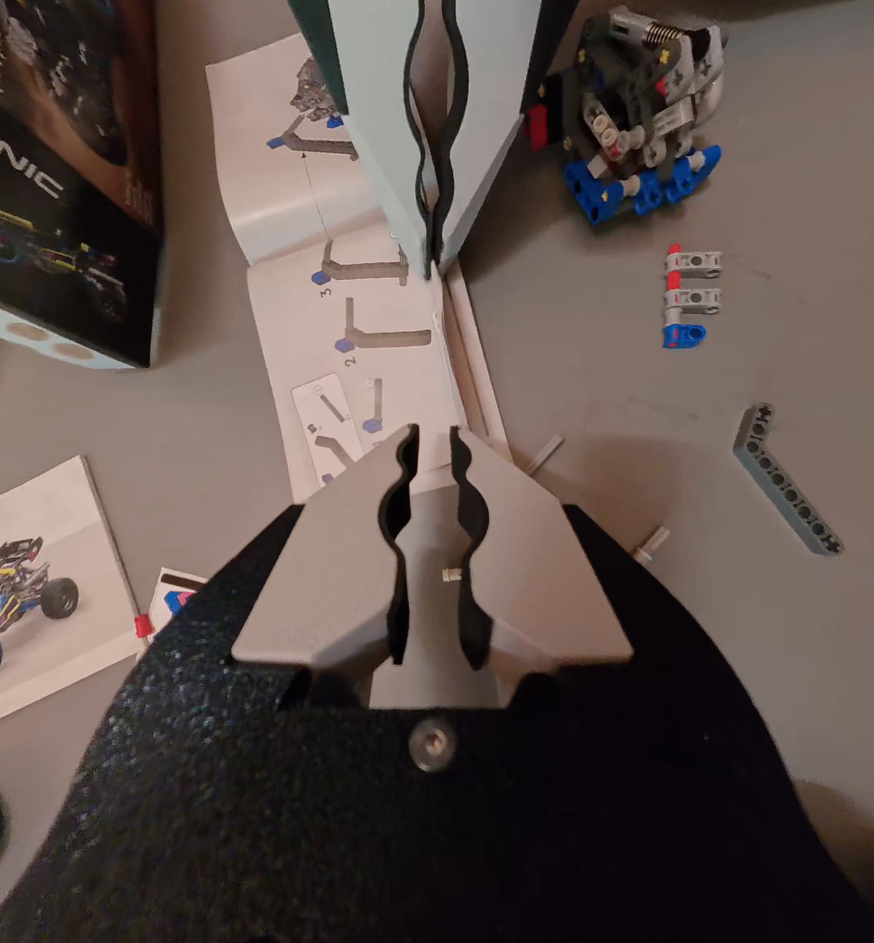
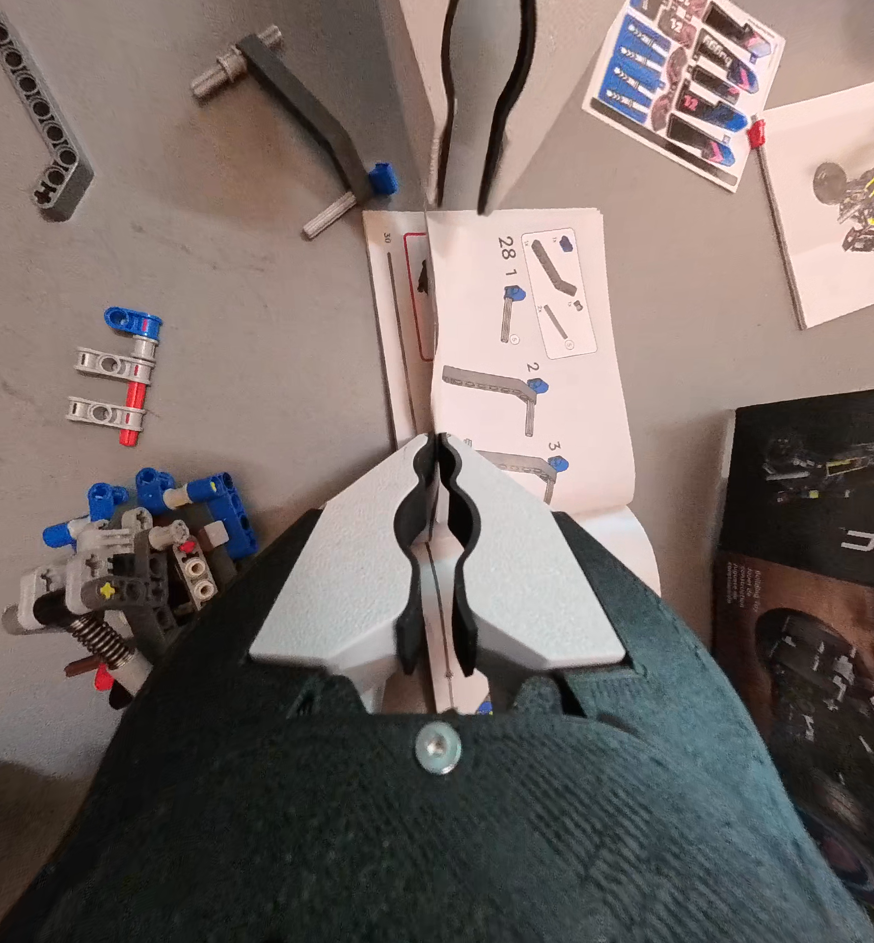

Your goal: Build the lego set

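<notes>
The open instruction booklet (image 1: 292, 204) (image 2: 567, 423) lies on the grey table. My right gripper (image 2: 437, 439) is shut on the edge of one of its pages, which stands up between the fingers; it also shows at the top of the left wrist view (image 1: 432, 255). My left gripper (image 1: 434, 433) is open and empty over the booklet's near edge, opposite the right one (image 2: 458, 204). A dark bent beam (image 2: 312, 117) with a blue connector (image 2: 383, 178) and grey axles lies beside the left gripper, mostly hidden in its own view. The partly built model (image 1: 644, 117) (image 2: 134, 561) stands near the right gripper.
A small red-axle piece with grey and blue connectors (image 1: 690, 296) (image 2: 118, 372) and a grey L-shaped beam (image 1: 782, 485) (image 2: 37, 112) lie loose. The set's box (image 1: 57, 178) (image 2: 822, 561), a second booklet (image 1: 32, 587) (image 2: 858, 204) and a sticker sheet (image 2: 680, 87) lie on the other side. My right fingertips sit around 8 centimeters from my left ones.
</notes>
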{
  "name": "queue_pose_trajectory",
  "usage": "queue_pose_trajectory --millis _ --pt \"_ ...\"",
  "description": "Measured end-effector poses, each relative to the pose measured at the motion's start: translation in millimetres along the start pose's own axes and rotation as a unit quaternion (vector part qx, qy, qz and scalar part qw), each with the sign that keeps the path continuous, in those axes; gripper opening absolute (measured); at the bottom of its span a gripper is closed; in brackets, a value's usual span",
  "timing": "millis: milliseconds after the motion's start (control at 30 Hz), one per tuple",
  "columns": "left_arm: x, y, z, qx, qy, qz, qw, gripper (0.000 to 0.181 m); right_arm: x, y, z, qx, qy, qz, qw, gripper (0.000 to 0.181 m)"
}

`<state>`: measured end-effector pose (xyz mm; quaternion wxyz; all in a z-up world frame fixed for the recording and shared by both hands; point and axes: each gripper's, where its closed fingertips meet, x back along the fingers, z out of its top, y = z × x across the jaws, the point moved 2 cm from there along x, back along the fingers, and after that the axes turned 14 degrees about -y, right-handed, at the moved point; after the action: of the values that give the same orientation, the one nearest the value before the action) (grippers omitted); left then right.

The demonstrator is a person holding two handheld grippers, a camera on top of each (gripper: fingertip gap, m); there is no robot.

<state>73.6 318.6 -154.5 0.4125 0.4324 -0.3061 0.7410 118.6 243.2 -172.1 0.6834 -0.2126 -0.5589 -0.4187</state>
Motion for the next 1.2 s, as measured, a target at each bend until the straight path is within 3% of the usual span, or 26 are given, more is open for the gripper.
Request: queue_pose_trajectory --millis 533,833,1200 --pt "-4.1 17.5 5.1 -0.006 0.018 -0.066 0.998 0.002 -1.3 -2.1 -2.1 0.003 -0.007 0.006 1.0 0.0" --pt "1.8 8.6 4.4 0.011 0.029 -0.049 0.998 0.003 -1.8 -3.5 -2.6 0.005 -0.008 0.009 1.0 0.0" --pt "-23.5 16.9 9.2 -0.007 -0.014 -0.058 0.998 0.0 -1.9 -5.7 -2.6 0.004 -0.008 0.019 1.0 0.002"
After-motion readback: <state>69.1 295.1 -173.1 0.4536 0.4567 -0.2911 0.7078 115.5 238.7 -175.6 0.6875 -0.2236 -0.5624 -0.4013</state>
